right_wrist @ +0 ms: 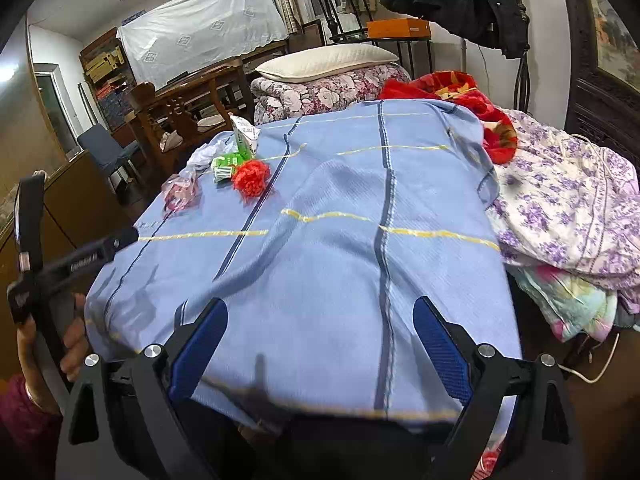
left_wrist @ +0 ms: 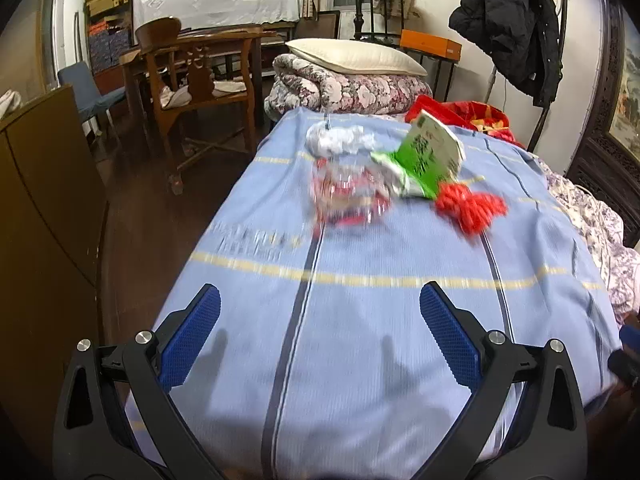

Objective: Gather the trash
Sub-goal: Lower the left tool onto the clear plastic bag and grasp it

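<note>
Bedroom, light-blue striped woven bedspread. Trash clustered far end: crumpled white paper, clear red-printed plastic wrapper, green-white carton, red pompom. My left gripper & right gripper wide open, empty. Approach low, pinch wrapper w/o snagging cloth.

I count four scraps: one white tissue wad, one clear wrapper, one green carton, one red pompom.
</note>
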